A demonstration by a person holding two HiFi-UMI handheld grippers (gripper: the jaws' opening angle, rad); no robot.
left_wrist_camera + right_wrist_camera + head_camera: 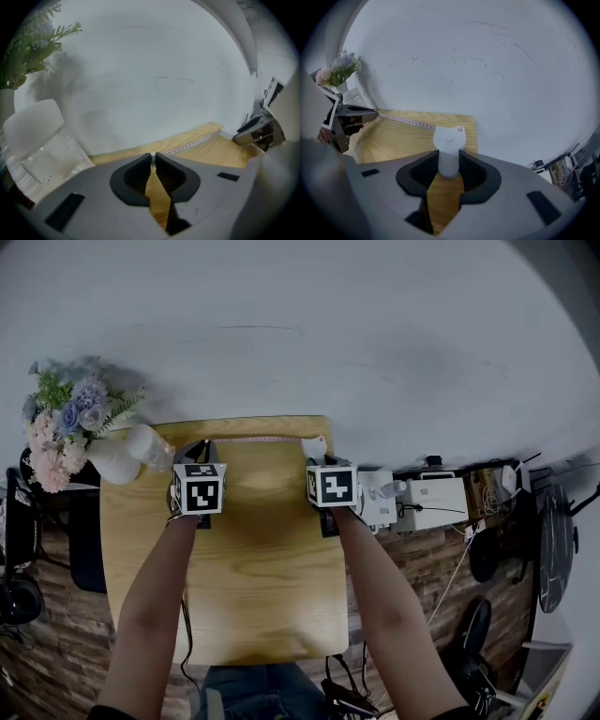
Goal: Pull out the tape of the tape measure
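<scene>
**Tape drawn along a table's far edge.** Seen from the head view, a person's two hand-held grippers hold a tape measure stretched along the twelve o'clock edge of a light wooden table (262, 568).

- **Right gripper:** The right gripper (449, 158) is clamped on the small white plastic tape measure case (449, 138). The case stands up out of its jaws near the table's one o'clock corner.
- **Left gripper:** The left gripper (153, 160), jaws pressed almost together, pinches the small white end tab (152, 155) toward eleven o'clock.
- **Tape:** The narrow pale tape (194, 142) with fine markings runs between them. Whether it rests on the wood or hangs just above it cannot be told.

The pull looks well under way. To finish it cleanly, the hands should part straight along the tape's own line, from nine to three o'clock. The tab should stay level with the case's mouth so the tape neither twists nor kinks.

Very little of the tab sits between the left pads, so that grip probably needs to stay firm against any spring return. The case is held by its lower part and could tip toward the pull, so the right hand should brace it square.

A clear plastic container (150, 446) and a white vase (112, 463) of pink and blue flowers (61, 423) stand near the left gripper, at its nine o'clock. Extra length is likely safer gained by moving the right hand.
</scene>
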